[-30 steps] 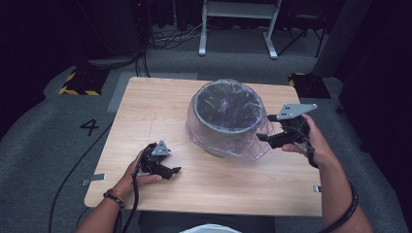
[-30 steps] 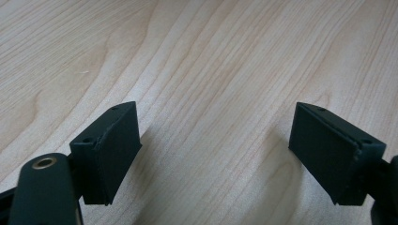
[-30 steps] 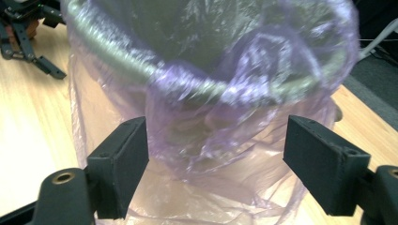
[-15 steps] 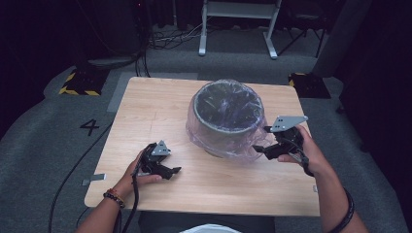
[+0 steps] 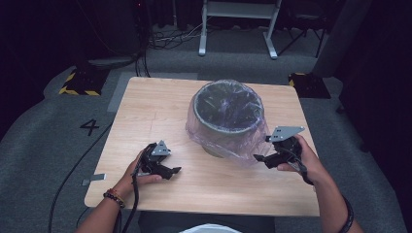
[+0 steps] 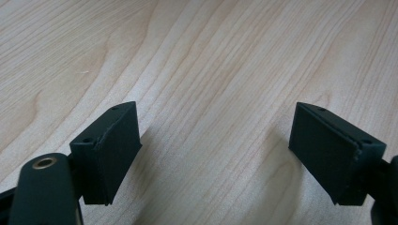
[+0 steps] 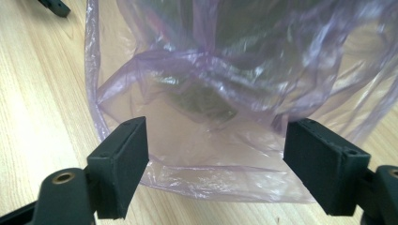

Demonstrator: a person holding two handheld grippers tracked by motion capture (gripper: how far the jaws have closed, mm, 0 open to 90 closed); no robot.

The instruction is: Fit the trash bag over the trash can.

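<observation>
Grey pot (image 5: 226, 114) upright near centre of wooden counter (image 5: 145, 111), draped in thin, clear, purplish plastic bag (image 5: 243, 145). Bag stretched over rim and hanging down sides, loose hem spread on counter around base, fullest on near-right side.

Right claw (image 5: 261, 158) low at near-right side of pot, tips at hem of bag. Jaws spread wide; in right gripper view, rumpled hem (image 7: 206, 173) lying flat on wood between them, film not pinched, contact with either pad (image 7: 122, 164) unclear. Right hand (image 5: 303, 162) wrapped around gripper body, grey plate on top.

Left claw (image 5: 172, 171) resting low over near-left part of counter, well apart from pot and bag. Jaws spread; in left gripper view, bare wood grain (image 6: 216, 93) between pads, nothing held. Left hand (image 5: 138, 170) around gripper, beaded band (image 5: 114, 198) at wrist, cable trailing off near edge.

Grey floor (image 5: 43, 145) beyond counter, marked with numeral 4 (image 5: 90, 127).
</observation>
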